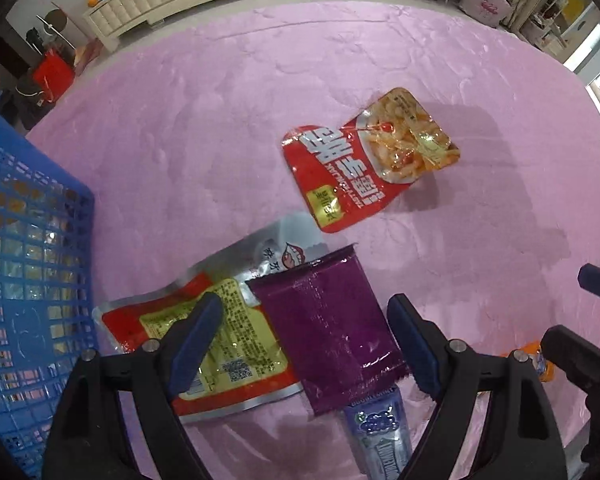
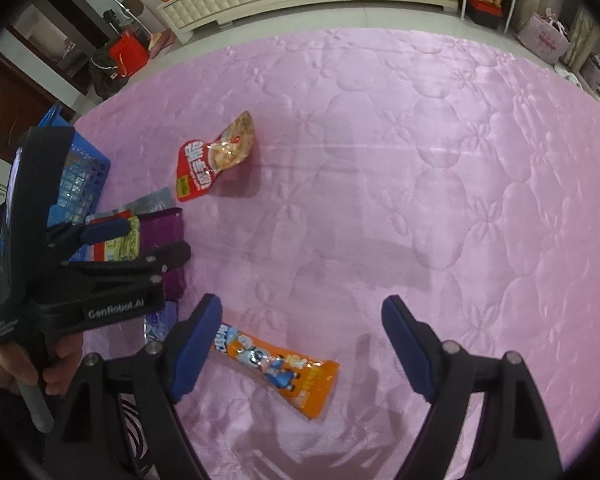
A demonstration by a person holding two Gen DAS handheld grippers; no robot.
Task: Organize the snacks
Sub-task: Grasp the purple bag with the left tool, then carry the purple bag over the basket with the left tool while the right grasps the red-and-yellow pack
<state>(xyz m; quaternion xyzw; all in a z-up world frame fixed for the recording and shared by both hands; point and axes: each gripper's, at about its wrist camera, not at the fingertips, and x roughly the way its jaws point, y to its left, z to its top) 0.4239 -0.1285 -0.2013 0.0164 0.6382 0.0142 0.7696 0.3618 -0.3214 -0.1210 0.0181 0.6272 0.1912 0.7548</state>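
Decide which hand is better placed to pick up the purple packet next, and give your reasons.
Left. The left gripper hangs with open jaws straddling the purple packet. The right gripper is over the orange packet instead.

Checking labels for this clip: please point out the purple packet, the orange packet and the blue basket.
purple packet point(image 1: 328, 320), left wrist view, middle of its face.
orange packet point(image 2: 284, 372), right wrist view, printed middle.
blue basket point(image 1: 36, 264), left wrist view, its mesh wall.
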